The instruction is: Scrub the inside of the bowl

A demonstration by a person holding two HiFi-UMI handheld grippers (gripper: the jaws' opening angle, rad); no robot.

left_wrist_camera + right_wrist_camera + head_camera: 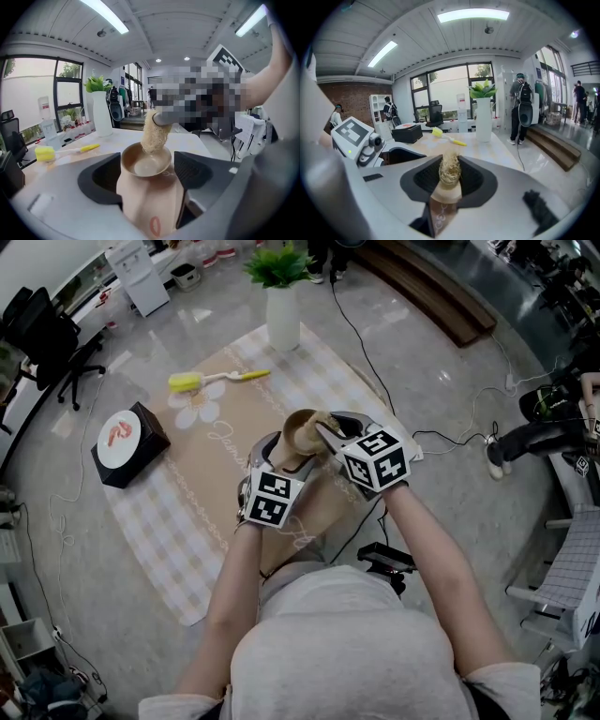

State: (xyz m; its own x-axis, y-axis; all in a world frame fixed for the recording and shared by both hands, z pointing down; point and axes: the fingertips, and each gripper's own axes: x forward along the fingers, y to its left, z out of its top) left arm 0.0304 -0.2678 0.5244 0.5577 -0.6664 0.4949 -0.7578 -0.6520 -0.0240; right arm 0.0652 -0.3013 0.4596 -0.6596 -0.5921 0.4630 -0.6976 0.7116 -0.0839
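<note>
A tan bowl (300, 435) is held above the checked mat (178, 531). My left gripper (279, 454) is shut on its tan body, which bears a red lip mark. In the left gripper view the bowl's round rim (146, 161) faces up between the two dark jaws of my left gripper (147, 172). A pale loofah scrubber (154, 133) hangs into the bowl's hollow from above. My right gripper (330, 432) is shut on that scrubber. In the right gripper view the scrubber (450, 169) sticks out between the jaws of my right gripper (450, 177).
A white vase with a green plant (282, 310) stands at the mat's far edge. A yellow dish brush (211, 380) lies on the mat. A black box with a white, red-marked lid (129, 442) sits at the left. Cables (375, 371) run over the floor.
</note>
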